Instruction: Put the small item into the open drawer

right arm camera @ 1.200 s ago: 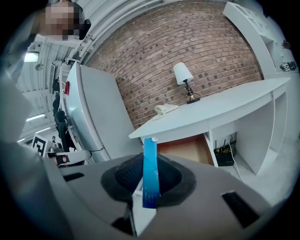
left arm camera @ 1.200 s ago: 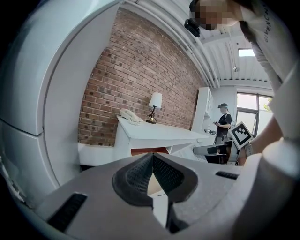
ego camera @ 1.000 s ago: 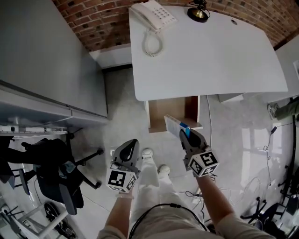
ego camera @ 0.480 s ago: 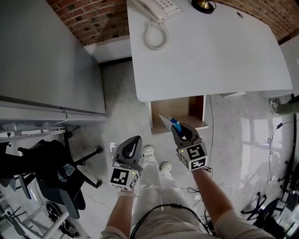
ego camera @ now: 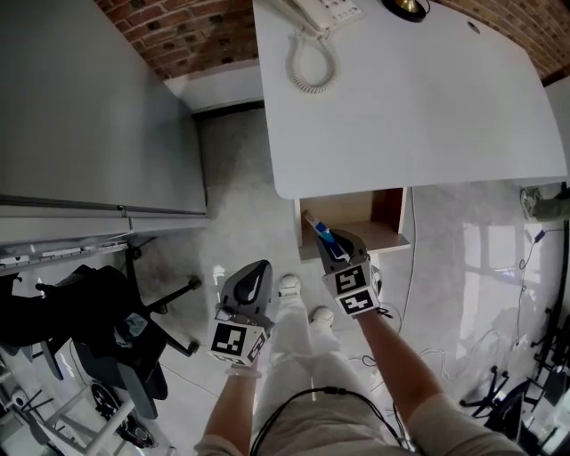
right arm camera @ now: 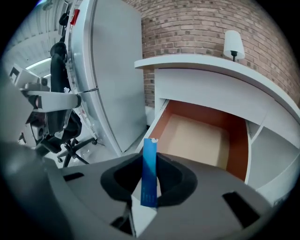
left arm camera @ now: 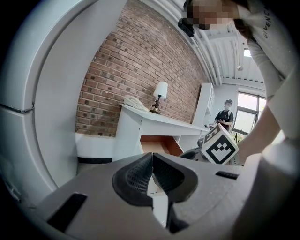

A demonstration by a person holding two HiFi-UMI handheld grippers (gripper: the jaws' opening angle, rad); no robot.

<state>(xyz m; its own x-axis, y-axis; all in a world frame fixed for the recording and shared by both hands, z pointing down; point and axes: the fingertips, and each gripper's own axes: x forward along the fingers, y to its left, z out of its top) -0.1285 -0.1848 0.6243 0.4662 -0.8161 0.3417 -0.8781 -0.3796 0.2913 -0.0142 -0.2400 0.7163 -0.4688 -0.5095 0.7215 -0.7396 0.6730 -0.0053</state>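
A thin blue and white pack [right arm camera: 149, 171] stands upright between the pads of my right gripper [right arm camera: 149, 187], whose jaws are opening; the pads still touch its sides. In the head view the pack [ego camera: 318, 228] pokes from my right gripper [ego camera: 323, 240] over the front left corner of the open wooden drawer [ego camera: 356, 210] under the white desk [ego camera: 419, 98]. The drawer's floor [right arm camera: 197, 136] lies bare just ahead. My left gripper [ego camera: 253, 270] hangs lower left, over the floor. Its jaws [left arm camera: 152, 176] are shut with nothing between them.
A grey cabinet [ego camera: 89, 107] fills the left side. A black office chair [ego camera: 107, 329] stands at the lower left. A white phone [ego camera: 325, 13] and a lamp base [ego camera: 410, 5] sit on the desk's far edge. A person stands far off by a window [left arm camera: 227, 112].
My right gripper has moved left and forward with the pack, from in front of the drawer to its front left corner. The left gripper has stayed where it was.
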